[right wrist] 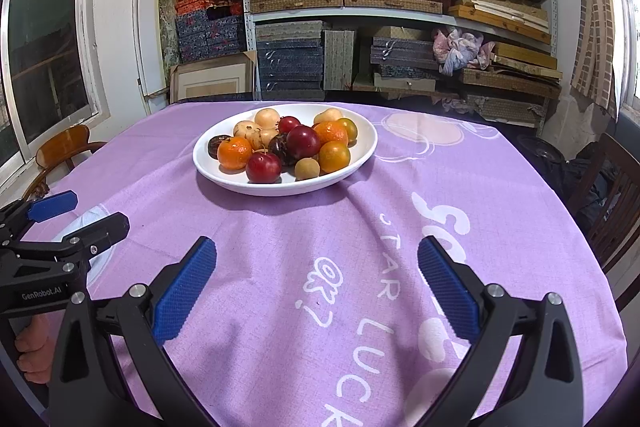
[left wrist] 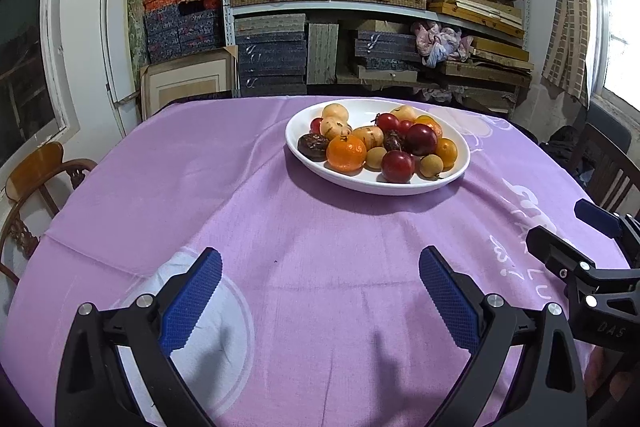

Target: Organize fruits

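Our left gripper [left wrist: 320,301] and right gripper [right wrist: 316,293], both black with blue pads, hover spread and empty over the near edge of the purple-clothed table [left wrist: 280,227]. Well beyond them, toward the far edge, we see the white oval plate [left wrist: 400,187] heaped with mixed fruits [left wrist: 380,143].

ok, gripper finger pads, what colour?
Blue, textured, on both open grippers; the left gripper's pads show best in the left wrist view.

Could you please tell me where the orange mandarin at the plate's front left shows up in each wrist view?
Left wrist: the mandarin sits above centre, at the near-left rim of the white plate.
Right wrist: the mandarin sits left of centre, near-left on the plate.
Shared landmark: the dark wrinkled fruit touching its left side.
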